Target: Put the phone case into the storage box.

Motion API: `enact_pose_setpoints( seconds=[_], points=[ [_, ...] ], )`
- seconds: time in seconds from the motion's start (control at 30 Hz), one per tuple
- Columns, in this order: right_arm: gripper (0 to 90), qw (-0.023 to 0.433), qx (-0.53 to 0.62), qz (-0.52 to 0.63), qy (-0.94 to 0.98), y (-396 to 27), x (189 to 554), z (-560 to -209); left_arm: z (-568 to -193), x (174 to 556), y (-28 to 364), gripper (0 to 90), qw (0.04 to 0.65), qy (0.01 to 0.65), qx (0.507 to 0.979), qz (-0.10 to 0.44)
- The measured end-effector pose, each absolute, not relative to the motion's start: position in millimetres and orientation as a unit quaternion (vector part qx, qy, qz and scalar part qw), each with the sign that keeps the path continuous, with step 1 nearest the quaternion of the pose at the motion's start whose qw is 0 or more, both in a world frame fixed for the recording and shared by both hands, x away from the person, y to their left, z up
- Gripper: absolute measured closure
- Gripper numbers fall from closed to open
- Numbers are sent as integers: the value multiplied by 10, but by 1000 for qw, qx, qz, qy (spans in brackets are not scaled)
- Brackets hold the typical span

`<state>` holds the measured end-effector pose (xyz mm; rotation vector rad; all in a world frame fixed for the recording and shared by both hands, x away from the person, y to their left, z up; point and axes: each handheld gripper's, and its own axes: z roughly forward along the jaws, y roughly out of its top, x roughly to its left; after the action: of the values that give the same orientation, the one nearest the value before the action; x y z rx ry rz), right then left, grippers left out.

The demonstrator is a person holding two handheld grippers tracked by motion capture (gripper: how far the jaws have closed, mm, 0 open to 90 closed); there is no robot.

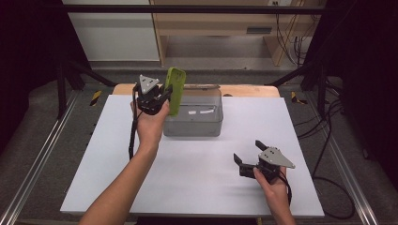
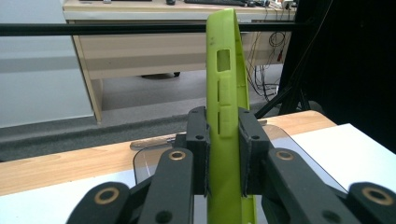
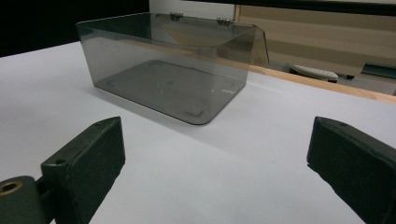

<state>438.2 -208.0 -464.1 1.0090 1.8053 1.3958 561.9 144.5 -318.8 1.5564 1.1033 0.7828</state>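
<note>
A lime-green phone case (image 1: pixel 175 89) stands upright in my left gripper (image 1: pixel 165 97), which is shut on its lower part above the left rim of the clear grey plastic box (image 1: pixel 193 123). In the left gripper view the green case (image 2: pixel 227 88) rises edge-on between the two black pads (image 2: pixel 198 140), with the box (image 2: pixel 144 163) just behind and below. My right gripper (image 1: pixel 247 159) rests low over the white sheet at the front right, jaws wide apart with nothing between them. From the right gripper view the box (image 3: pixel 163 84) lies ahead, lid tipped back, and looks empty.
A white sheet (image 1: pixel 197 173) covers the table, with a wooden edge (image 1: pixel 248 90) showing behind the box. A black frame bar (image 1: pixel 187 8) crosses the back. Cables (image 1: pixel 328 140) trail on the floor to the right, past the table's edge.
</note>
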Motion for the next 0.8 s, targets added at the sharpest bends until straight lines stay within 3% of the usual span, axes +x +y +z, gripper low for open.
enact_pose_setpoints(
  seconds=[0.8],
  points=[
    [47, 325, 380, 538, 679, -2132, 4359, -4617, -3355, 5798, 1460, 777, 514, 489, 614, 346]
  ],
)
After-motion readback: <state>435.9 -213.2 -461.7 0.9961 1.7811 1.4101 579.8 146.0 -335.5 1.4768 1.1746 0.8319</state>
